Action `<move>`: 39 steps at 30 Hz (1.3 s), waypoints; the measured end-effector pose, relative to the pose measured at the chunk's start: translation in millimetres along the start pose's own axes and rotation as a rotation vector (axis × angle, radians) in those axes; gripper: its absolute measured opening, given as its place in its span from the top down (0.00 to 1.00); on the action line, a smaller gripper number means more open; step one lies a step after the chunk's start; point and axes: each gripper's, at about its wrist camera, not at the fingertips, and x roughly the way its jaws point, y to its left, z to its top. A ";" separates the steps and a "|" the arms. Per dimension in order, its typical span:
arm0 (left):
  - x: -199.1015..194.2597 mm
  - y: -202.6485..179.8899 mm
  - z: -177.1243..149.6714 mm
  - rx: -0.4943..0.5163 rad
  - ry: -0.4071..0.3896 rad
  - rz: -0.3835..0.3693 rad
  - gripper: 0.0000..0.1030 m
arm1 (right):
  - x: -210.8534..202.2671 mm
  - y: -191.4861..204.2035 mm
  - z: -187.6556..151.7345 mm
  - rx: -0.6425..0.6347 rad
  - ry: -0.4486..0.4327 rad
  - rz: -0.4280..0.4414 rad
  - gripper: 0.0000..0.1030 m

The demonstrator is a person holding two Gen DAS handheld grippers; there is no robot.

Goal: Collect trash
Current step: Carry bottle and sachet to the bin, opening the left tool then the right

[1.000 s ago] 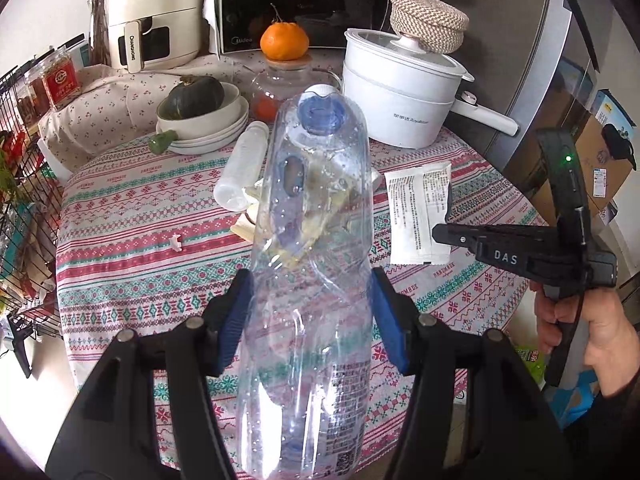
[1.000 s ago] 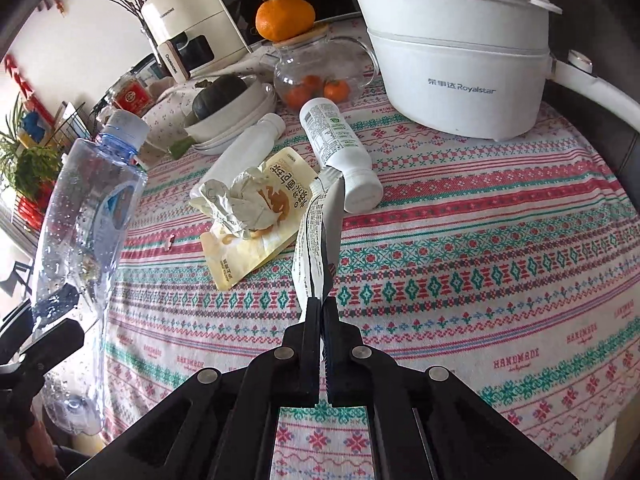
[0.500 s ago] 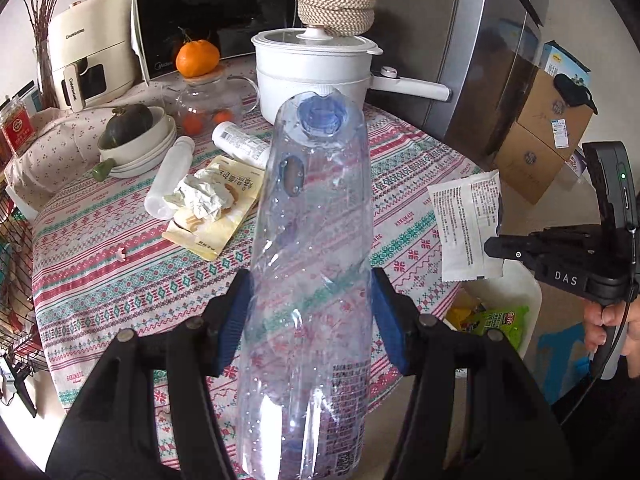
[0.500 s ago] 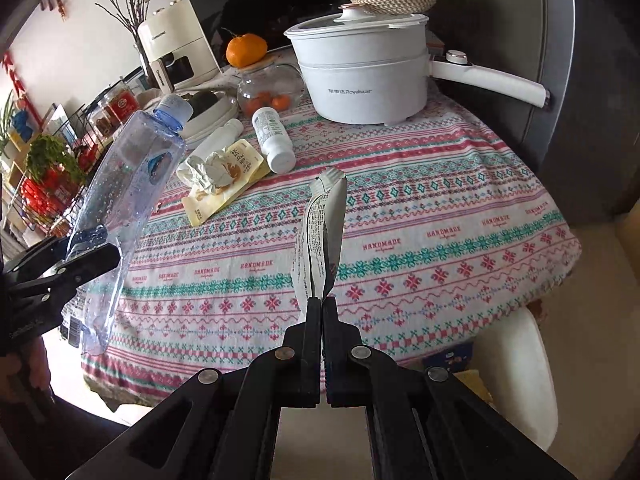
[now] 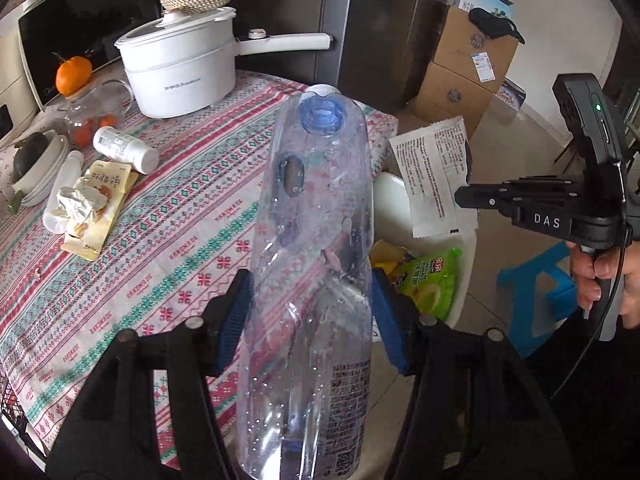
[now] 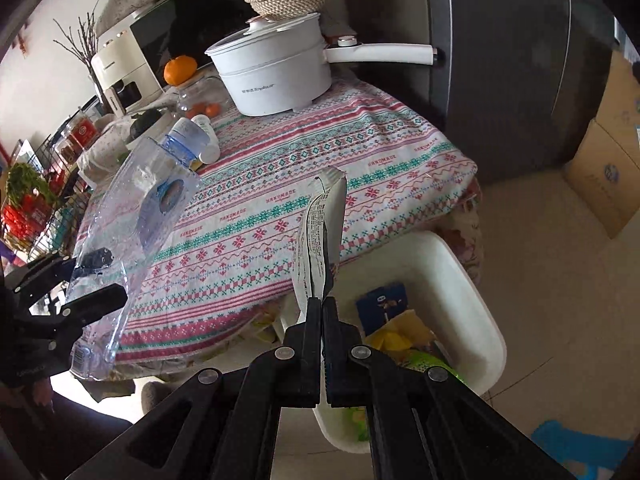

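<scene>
The left tongs (image 5: 310, 320) are clamped on a large crushed clear plastic bottle with a blue cap (image 5: 316, 240), held over the edge of the patterned-cloth tabletop (image 5: 160, 240). The right tongs (image 6: 322, 320) are pressed together on a flat white printed paper sachet (image 6: 320, 232), just above a white plastic bin (image 6: 460, 280) on the floor holding yellow and green wrappers (image 6: 400, 340)

This is a home kitchen. A white cooking pot (image 5: 180, 76), an orange (image 5: 73, 75) and a microwave (image 5: 80, 36) are at the table's (image 5: 168, 216) far edge, near a big fridge (image 6: 500, 60).
</scene>
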 end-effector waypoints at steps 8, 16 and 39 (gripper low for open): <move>52.9 -68.3 -7.0 0.157 0.201 -0.100 0.41 | -6.9 -34.4 -20.6 0.037 0.025 -0.093 0.98; 107.6 -92.6 0.1 0.198 0.268 -0.068 0.40 | -2.2 -58.0 -29.7 0.071 0.060 -0.129 0.98; 53.8 -75.0 13.8 0.201 0.098 0.045 0.19 | 12.6 -65.8 -29.1 0.094 0.113 -0.149 0.98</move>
